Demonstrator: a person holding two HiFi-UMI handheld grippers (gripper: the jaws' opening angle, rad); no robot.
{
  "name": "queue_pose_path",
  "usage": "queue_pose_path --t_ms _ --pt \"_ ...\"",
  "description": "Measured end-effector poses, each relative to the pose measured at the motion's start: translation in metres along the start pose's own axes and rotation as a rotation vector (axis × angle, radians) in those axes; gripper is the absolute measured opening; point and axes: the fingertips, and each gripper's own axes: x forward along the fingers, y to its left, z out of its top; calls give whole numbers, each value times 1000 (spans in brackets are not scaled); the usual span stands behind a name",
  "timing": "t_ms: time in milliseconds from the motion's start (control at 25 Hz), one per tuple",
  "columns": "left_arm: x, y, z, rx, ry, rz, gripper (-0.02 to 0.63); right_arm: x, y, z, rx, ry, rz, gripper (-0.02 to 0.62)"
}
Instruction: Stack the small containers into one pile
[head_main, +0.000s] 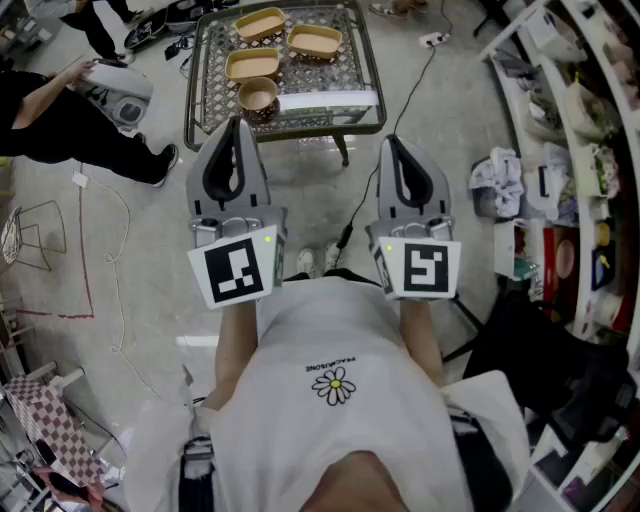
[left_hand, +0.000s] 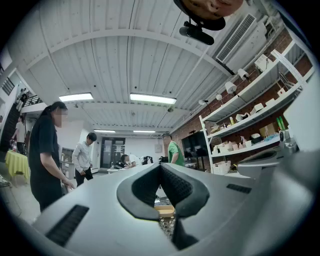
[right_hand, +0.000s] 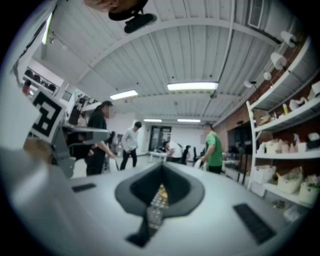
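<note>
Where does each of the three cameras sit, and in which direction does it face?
Head view: on the person's head, facing steeply down at the table and small containers; white shirt, left claw and right claw show.
Left gripper view: on the left claw, facing roughly level into the room; its shut jaws show.
Right gripper view: on the right claw, likewise; its shut jaws show.
Shared: both gripper views show the person in green and shelves.

Open grey floor (head_main: 312, 190) is left before the glass-topped wire table (head_main: 214, 100) — its near edge is blocked by a round brown bowl (head_main: 258, 96).
</note>
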Motion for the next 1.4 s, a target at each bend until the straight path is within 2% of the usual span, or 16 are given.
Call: queue_pose_path --t_ms 120,320,520,840,960,1400 --pt "-5 -3 0 16 -2 -30 25 -6 3 -5 7 32 1 31" --pt "-3 -3 0 14 -4 -28 25 -4 4 -4 4 23 18 31" --pt "-3 -5 -2 14 -1 -22 25 -5 0 -6 84 6 39 31" --pt "2 -19 -7 27 18 -6 25 -1 -18 -17 40 17 17 31" --pt "5 -22 -8 25 26 19 25 1 -22 -21 33 23 40 32" --pt "9 -43 -5 22 -24 43 25 1 -40 -29 57 0 109 32"
